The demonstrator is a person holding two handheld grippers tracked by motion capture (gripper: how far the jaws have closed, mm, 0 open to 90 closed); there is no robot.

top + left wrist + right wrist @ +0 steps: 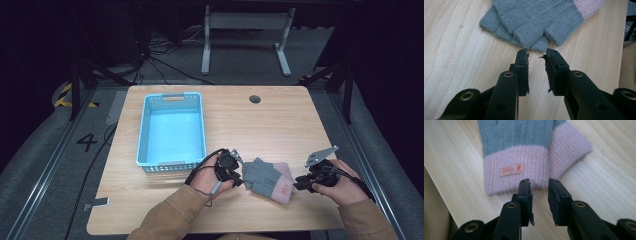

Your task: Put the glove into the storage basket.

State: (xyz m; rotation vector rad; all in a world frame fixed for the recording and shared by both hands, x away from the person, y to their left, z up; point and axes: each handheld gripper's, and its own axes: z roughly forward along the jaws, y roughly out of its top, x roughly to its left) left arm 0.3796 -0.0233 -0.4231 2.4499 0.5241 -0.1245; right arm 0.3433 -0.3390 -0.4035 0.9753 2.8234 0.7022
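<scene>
A pair of grey knit gloves (267,178) with pink cuffs lies stacked on the wooden table, near its front edge. My left gripper (242,176) sits at the fingertip end of the gloves (536,20); its jaws are open a little, just short of the knit, with nothing between them (537,53). At the cuff end my right gripper (296,186) points at the pink cuff (519,170), which carries a small orange label. Its jaws are open too, their tips at the cuff's edge (539,182), gripping nothing.
A light blue plastic basket (145,131) stands empty on the left half of the table, behind my left hand. A round cable hole (255,99) is near the far edge. Beyond the table are white table legs (206,45) and cables on the floor.
</scene>
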